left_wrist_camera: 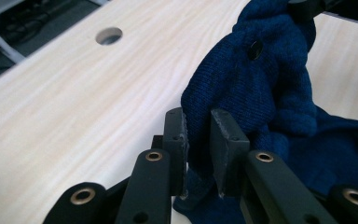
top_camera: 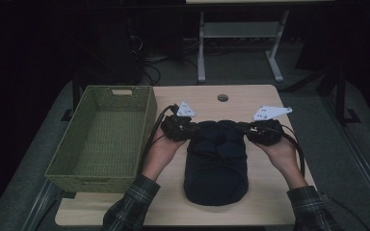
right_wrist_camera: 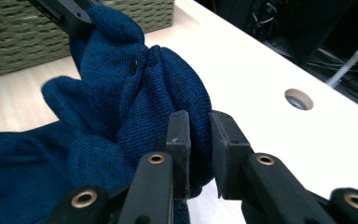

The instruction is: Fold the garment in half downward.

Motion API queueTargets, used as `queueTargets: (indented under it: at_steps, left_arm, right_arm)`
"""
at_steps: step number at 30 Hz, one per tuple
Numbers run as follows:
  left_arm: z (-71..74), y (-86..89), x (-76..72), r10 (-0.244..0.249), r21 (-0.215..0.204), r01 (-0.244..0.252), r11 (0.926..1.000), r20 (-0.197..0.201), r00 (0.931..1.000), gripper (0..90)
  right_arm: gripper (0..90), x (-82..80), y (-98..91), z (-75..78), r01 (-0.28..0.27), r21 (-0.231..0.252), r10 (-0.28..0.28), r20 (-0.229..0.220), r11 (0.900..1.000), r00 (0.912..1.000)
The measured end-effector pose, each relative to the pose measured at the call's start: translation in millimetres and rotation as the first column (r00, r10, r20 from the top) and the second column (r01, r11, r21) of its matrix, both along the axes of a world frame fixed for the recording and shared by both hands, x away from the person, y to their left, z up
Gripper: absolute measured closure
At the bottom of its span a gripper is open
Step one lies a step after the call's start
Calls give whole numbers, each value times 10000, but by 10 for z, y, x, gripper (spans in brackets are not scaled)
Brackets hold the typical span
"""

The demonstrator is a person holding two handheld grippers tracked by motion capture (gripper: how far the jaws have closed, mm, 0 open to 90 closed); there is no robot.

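Navy knit sweater (top_camera: pixel 216 166) sits mid-frame on the table (top_camera: pixel 265 202), far edge bunched up. My left gripper (left_wrist_camera: pixel 198 140) and right gripper (right_wrist_camera: pixel 199 144) each pinch a fold of it. Green basket (top_camera: pixel 101 139) sits left.

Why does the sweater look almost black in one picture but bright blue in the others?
The high view is dim, so the sweater reads near-black on the table. The left and right gripper views sit close and brighter, showing blue knit; the basket behind looks a little soft.
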State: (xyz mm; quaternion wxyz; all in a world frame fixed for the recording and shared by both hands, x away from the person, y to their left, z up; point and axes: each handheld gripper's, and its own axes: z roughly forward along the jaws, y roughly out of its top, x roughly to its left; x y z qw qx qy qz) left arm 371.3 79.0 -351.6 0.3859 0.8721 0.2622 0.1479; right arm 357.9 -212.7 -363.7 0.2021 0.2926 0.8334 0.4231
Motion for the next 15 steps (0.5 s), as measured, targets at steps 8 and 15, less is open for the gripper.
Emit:
queueTargets:
  at_steps: [8, 15]
  left_arm:
    - [-86, 52, -110, -210, -288, 200, 9994, -334, 9992, 763]
    - [-164, 98, -200, -548, -345, 526, 9980, -660, 9963, 759]
  right_arm:
    - [768, -99, -13, -63, -179, 202, 185, -332, 9996, 9993]
    - [764, -212, -14, -141, -324, 278, 340, -596, 9991, 9976]
